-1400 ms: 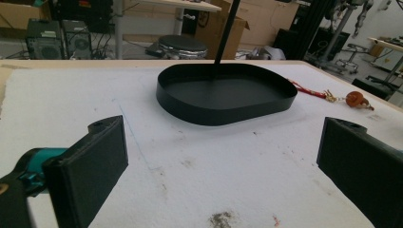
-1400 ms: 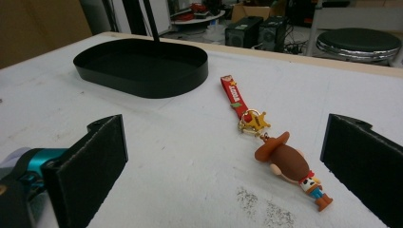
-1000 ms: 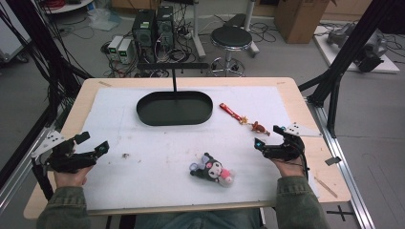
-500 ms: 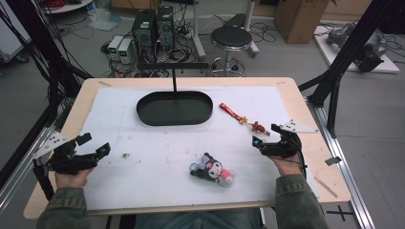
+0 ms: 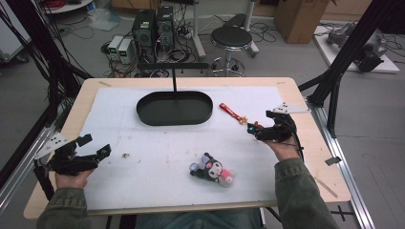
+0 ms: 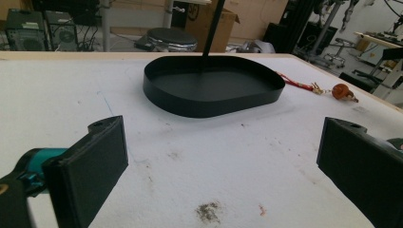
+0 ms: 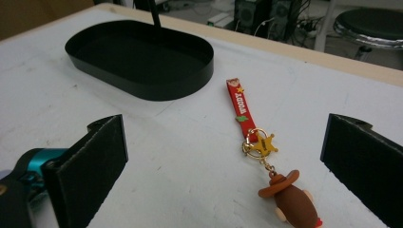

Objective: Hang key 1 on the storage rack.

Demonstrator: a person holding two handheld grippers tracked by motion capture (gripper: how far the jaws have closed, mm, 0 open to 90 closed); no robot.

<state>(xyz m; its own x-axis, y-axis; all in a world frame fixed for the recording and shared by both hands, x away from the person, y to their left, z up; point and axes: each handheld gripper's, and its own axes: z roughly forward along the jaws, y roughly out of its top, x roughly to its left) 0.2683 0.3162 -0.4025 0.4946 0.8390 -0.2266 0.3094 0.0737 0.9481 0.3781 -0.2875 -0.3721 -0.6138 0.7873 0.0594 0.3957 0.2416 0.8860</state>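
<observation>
A black oval tray (image 5: pixel 174 109) stands at the back middle of the white mat. To its right lies a keychain (image 5: pixel 232 113) with a red strap, a gold star and a brown hatted figure. My right gripper (image 5: pixel 261 122) is open just right of the keychain's figure end. In the right gripper view the keychain (image 7: pixel 260 145) lies between the spread jaws of the right gripper (image 7: pixel 223 166), untouched. A dark plush toy (image 5: pixel 212 170) lies near the front middle. At the left front, my left gripper (image 5: pixel 97 144) hangs open and faces the tray (image 6: pixel 214 102).
A thin black post (image 5: pixel 174 83) rises at the tray's far rim. A small speck of debris (image 5: pixel 126 155) lies on the mat ahead of the left gripper. Black frame struts (image 5: pixel 334 90) flank the table. A stool (image 5: pixel 230 38) and computers stand on the floor beyond.
My right gripper has moved forward and slightly left, closer to the keychain's figure end. The left gripper has stayed put.
</observation>
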